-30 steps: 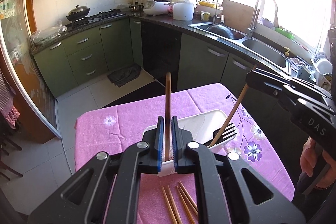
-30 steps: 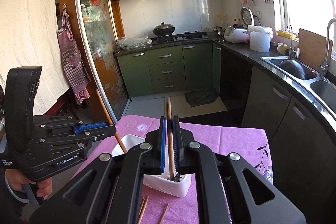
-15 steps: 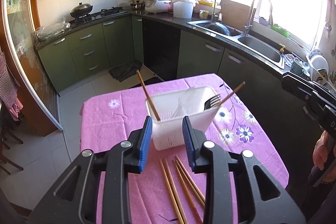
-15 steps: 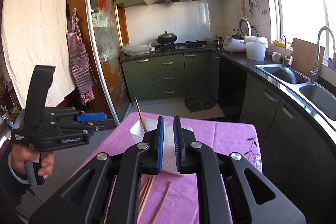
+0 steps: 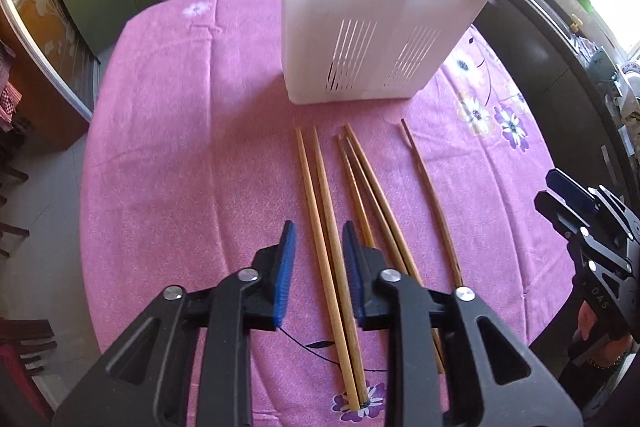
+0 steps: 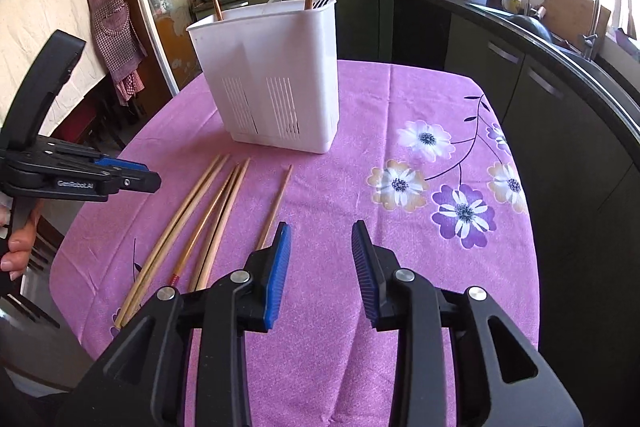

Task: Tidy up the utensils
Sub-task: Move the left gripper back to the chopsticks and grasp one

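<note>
Reaching for chopsticks | left gripper (image 5: 316, 247) released, straddling near pair of chopsticks (image 5: 326, 219) | right gripper (image 6: 320, 255) released, empty | next: clench, lift into far white utensil holder (image 5: 376, 11)

Right tool (image 6: 320, 255) gapes empty beside chopsticks (image 6: 208, 215) before white holder (image 6: 276, 75).

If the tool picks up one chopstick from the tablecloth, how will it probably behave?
The chopsticks look thin, straight and wooden, so probably stiff and light. They lie in close pairs, so the left tool, open astride two, may take both. Round shafts may roll, though the tablecloth looks fuzzy enough to slow them.
</note>
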`<state>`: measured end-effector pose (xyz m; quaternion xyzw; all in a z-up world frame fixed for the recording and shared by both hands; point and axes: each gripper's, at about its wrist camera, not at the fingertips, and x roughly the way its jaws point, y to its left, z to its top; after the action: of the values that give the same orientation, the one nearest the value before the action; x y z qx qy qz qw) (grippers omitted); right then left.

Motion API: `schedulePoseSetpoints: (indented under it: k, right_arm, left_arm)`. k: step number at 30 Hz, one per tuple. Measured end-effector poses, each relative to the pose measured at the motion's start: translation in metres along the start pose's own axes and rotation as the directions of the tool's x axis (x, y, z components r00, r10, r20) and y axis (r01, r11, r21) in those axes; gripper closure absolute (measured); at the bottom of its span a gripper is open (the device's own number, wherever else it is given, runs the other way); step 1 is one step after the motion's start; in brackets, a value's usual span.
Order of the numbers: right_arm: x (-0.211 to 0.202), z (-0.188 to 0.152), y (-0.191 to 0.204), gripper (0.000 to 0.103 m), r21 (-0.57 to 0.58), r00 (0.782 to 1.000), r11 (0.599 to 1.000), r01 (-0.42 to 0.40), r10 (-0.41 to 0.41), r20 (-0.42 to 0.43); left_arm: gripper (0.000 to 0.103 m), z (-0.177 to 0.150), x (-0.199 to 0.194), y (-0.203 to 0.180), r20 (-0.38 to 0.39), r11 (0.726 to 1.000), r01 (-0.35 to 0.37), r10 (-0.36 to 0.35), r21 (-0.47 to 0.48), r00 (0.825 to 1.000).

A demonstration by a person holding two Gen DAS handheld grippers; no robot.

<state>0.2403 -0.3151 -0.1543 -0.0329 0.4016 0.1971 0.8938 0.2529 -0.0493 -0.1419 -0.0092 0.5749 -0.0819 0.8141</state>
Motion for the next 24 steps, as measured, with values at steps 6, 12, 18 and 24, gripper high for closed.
schedulePoseSetpoints:
  k: [6,12,18,24]
  right_arm:
    - [0.007,0.003,-0.007,0.071,0.012,1.0,1.0,-0.014,0.014,-0.01]
    - [0.013,0.004,-0.009,0.071,0.027,0.999,0.999,-0.028,0.028,-0.021]
    - [0.019,0.004,-0.008,0.071,0.031,0.999,0.999,-0.042,0.043,-0.033]
    - [0.023,0.007,-0.006,0.071,0.025,0.998,0.999,-0.046,0.047,-0.041]
  left_arm:
    - [0.085,0.009,0.027,-0.001,-0.052,0.999,-0.036,0.034,-0.019,0.998]
    - [0.087,0.014,0.037,-0.004,-0.086,0.999,-0.05,0.049,-0.01,0.995]
    - [0.09,0.02,0.045,-0.012,-0.106,0.997,-0.073,0.073,0.004,0.992]
    - [0.091,0.024,0.055,-0.013,-0.136,0.997,-0.075,0.073,-0.009,0.988]
